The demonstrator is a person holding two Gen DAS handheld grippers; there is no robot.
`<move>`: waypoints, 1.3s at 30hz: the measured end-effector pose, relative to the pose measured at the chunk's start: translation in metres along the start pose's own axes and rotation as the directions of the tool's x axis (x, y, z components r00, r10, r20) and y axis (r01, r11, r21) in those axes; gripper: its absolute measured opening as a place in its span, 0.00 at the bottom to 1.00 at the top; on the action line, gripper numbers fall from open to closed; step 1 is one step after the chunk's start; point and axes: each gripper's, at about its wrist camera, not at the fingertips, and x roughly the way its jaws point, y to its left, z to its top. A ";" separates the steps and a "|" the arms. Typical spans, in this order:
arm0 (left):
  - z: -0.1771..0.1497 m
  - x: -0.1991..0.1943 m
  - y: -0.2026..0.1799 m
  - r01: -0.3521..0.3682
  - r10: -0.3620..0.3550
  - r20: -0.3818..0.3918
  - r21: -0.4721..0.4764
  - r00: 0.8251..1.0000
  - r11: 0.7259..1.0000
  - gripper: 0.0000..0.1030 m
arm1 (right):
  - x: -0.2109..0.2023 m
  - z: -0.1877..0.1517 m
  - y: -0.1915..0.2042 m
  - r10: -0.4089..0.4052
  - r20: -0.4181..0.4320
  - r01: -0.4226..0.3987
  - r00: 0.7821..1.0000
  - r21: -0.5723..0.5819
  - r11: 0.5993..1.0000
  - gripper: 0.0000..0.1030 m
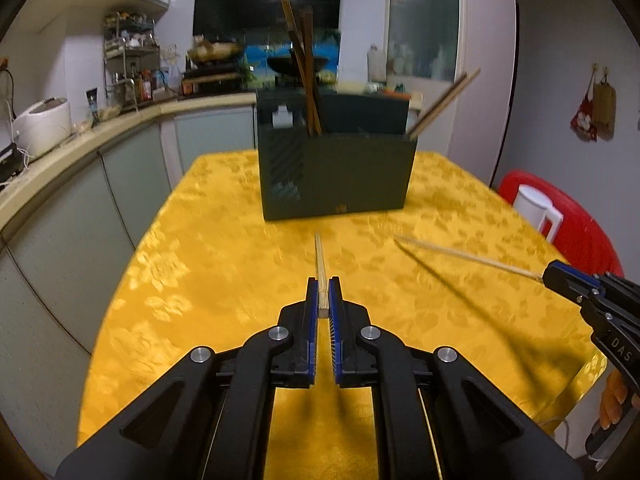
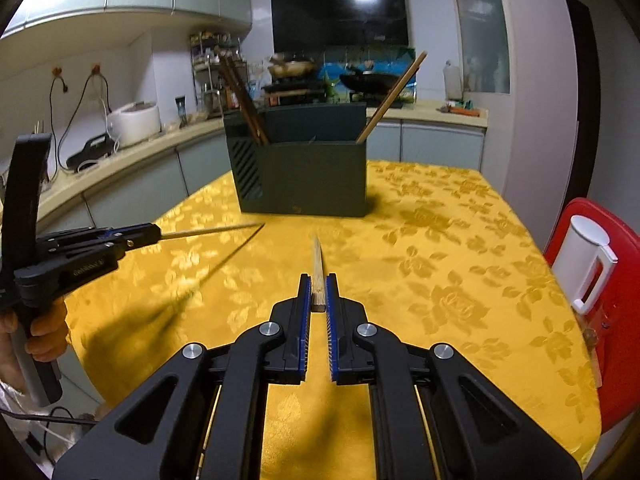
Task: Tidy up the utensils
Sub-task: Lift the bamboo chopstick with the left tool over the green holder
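I count three dark chopsticks (image 1: 308, 80) and one pale one (image 2: 394, 94) already standing in the box (image 1: 336, 172). Two pale ones are left, and I hold both. My left gripper (image 1: 323, 286) is clamped on the butt of one chopstick (image 1: 319, 256), its tip aimed at the box. My right gripper (image 2: 318, 284) pinches the other (image 2: 317, 258) likewise, both clear of the table (image 2: 460, 248)

Glossy yellow cloth (image 1: 224, 264) with a woven flower pattern covers the counter. Pale bare-wood chopstick (image 1: 320, 264) sits in the left tool (image 1: 323, 300), matt black plastic with blue ribbed pads. The holder box (image 1: 336, 172) looks matt dark green.
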 end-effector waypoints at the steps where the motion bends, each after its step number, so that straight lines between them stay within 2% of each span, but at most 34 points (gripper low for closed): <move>1: 0.003 -0.005 0.001 0.003 -0.003 0.014 -0.002 1.000 1.000 0.05 | -0.003 0.003 -0.001 0.000 0.009 0.000 1.000 0.004 1.000 0.08; 13: 0.030 -0.046 0.005 0.043 -0.042 0.139 -0.006 0.989 0.999 0.05 | -0.027 0.025 -0.007 0.032 0.087 -0.035 0.996 0.038 0.999 0.08; 24: 0.057 -0.041 0.005 0.039 -0.040 0.121 0.015 0.992 0.999 0.05 | -0.028 0.055 -0.011 0.065 0.127 -0.073 0.990 0.061 0.995 0.08; 39: 0.129 -0.027 0.004 0.062 -0.065 0.124 0.027 0.990 0.998 0.05 | -0.008 0.116 -0.033 0.075 0.124 -0.087 0.989 0.090 0.992 0.08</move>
